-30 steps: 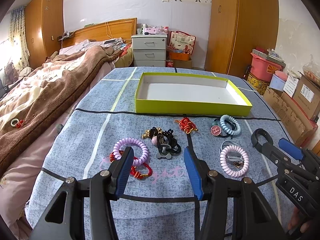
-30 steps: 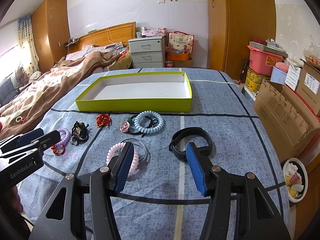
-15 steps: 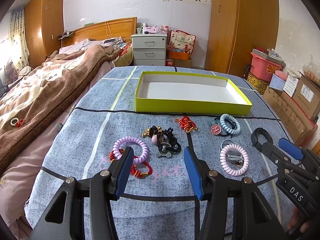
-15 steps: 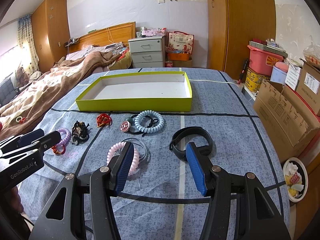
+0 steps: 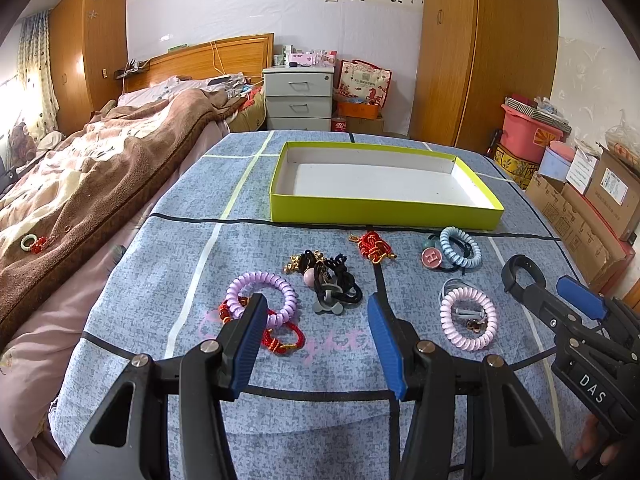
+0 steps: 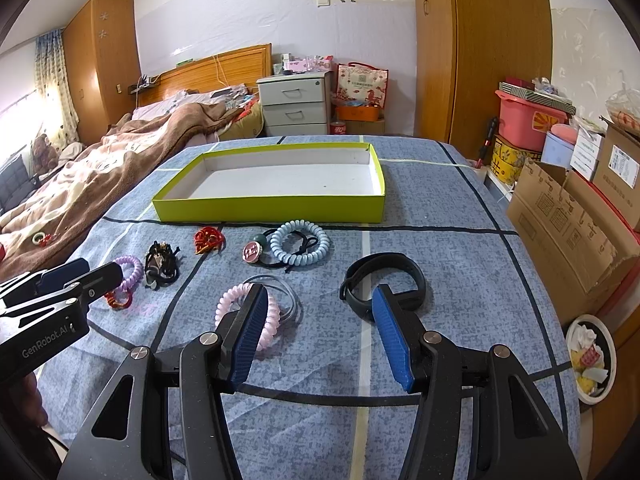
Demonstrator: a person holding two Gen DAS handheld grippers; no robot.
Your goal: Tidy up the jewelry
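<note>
At the near edge of the blue patterned cloth (image 5: 168, 264) covering the tabletop, two hand-held black grippers with blue ribbed pads hover with jaws spread wide and nothing between them: the left gripper (image 5: 316, 328) above a lilac spiral coil bracelet (image 5: 262, 298) tangled with a red beaded cord (image 5: 280, 338), the right gripper (image 6: 318, 320) between a pale pink spiral coil bracelet (image 6: 236, 304) just left of its jaws and a black rubber wristband (image 6: 382, 280) just right of them. A little farther in lie a knot of black hair ties with gold charms (image 5: 328, 276), a small red knotted cord ornament (image 5: 374, 246) and a light blue spiral coil bracelet (image 6: 300, 242) touching a round pink metal charm (image 6: 252, 251). Beyond them all, toward the far edge of the tabletop, sits the shallow lime-green cardboard tray with a white floor (image 6: 268, 208), still holding nothing. By that showing the sorting has not begun: every piece remains on the cloth, apart from the tray, and each must yet be lifted across. The pieces nearest each open gripper look the likeliest first picks.
</note>
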